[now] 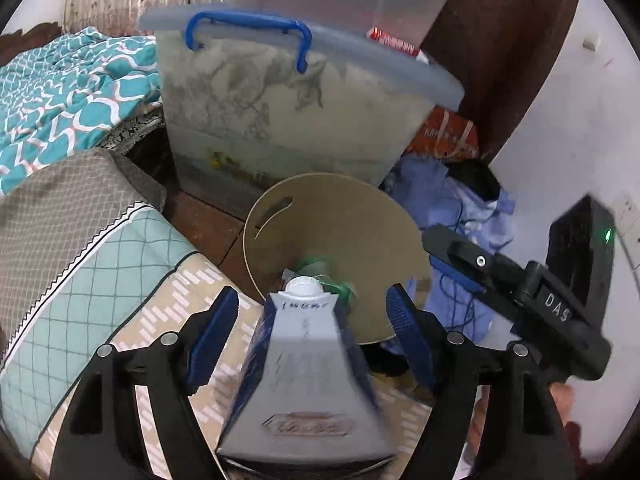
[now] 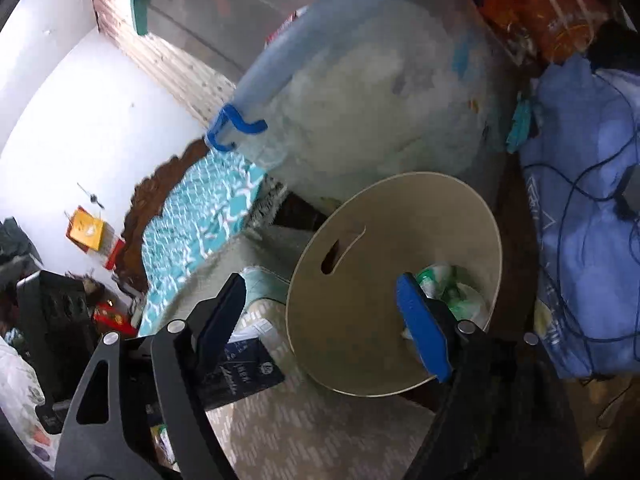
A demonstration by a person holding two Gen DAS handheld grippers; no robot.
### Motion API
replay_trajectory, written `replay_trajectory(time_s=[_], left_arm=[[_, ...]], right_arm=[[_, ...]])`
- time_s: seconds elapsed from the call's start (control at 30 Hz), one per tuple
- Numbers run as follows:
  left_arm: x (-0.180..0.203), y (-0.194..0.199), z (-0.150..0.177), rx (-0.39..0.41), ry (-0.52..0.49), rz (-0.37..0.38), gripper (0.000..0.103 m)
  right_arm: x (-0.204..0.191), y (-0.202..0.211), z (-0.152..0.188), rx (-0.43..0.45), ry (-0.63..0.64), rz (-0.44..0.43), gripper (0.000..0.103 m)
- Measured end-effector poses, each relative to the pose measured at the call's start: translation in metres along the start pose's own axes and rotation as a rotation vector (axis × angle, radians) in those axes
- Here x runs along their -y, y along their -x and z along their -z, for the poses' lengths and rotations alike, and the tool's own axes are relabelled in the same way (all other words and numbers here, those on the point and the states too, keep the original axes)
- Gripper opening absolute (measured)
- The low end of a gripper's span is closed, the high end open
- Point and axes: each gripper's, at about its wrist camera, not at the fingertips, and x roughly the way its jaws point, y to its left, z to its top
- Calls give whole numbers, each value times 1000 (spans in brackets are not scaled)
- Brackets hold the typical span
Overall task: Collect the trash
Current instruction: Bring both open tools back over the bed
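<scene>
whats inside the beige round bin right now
Crumpled green-and-white plastic wrappers lie at the bottom of the beige round bin. The right gripper's blue pad covers part of the pile, so anything beneath stays hidden.

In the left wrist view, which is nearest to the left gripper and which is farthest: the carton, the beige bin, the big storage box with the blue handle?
1. Carton: between the open fingers of the left gripper, with clear gaps on both sides.
2. Beige bin: just beyond the carton's white cap, rim facing the camera.
3. Storage box: behind the bin, at the back.
</scene>
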Motion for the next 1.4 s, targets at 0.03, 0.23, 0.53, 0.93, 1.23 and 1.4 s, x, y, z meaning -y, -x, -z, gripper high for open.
replay_trajectory(time_s=[0.03,0.23,0.53,0.93,1.23,1.4], left_arm=[[-3,7,2,14,7,-5,74],[-12,29,15,31,55,-10,74],[-2,38,77,-31,-22,-119,83],[24,-29,11,-70,-65,-136,68],[12,41,58,46,-40,-156,70],[-28,111,138,78,55,-256,70]], right_arm=[[1,5,4,14,-13,-2,78],[-6,20,36,18,-40,-20,78],[-18,31,58,13,41,-3,78],[-5,56,50,86,3,31,78],[-41,49,76,47,106,1,78],[-76,26,115,-72,166,-67,78]])
